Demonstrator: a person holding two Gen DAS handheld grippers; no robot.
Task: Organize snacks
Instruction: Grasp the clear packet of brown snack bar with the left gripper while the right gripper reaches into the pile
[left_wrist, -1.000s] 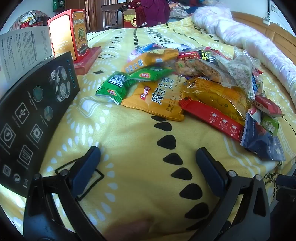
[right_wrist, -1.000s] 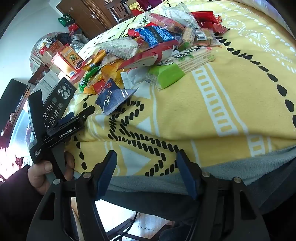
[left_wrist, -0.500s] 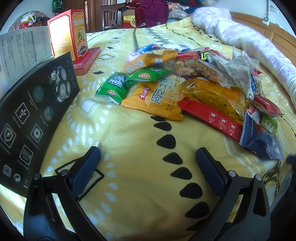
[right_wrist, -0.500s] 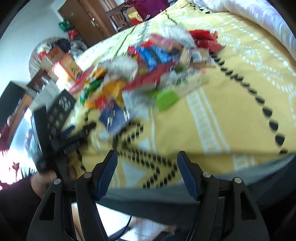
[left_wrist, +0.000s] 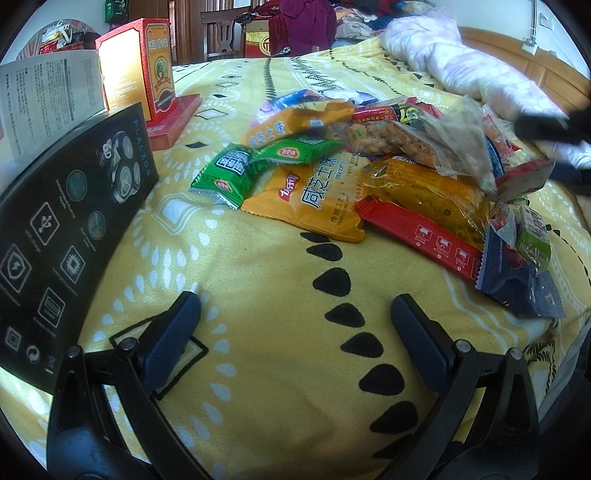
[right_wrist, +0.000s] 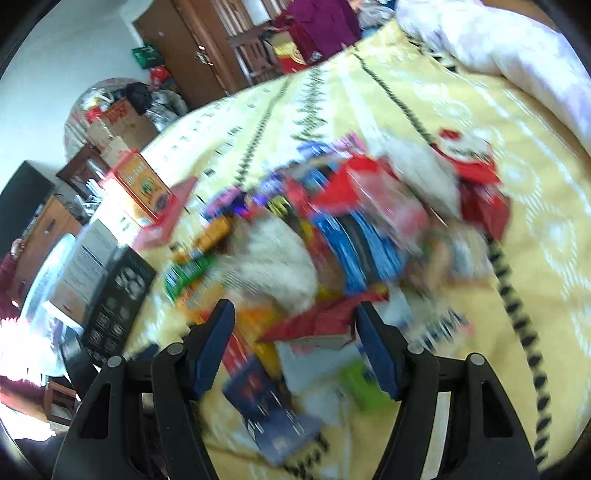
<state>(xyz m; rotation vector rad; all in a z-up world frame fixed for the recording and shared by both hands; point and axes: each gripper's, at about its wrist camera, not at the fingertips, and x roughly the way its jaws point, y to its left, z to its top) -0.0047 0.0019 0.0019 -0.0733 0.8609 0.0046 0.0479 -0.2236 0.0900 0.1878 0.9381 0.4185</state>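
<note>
Snacks (left_wrist: 332, 192) heaped on yellow patterned blanket (left_wrist: 258, 369); wooden wardrobe (right_wrist: 192, 48) behind; both jaws apart, empty.

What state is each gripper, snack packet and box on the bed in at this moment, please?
Left gripper: open, empty, over bare blanket.
Right gripper: open, empty, above the snack pile.
Green packet: sealed, lying flat.
Large orange packet: sealed, flat, partly under the green one.
Red bar: sealed, flat.
Dark blue packet: sealed, at the pile's near edge.
Red carton: upright, closed.
Black shaver box: closed, leaning.
</note>
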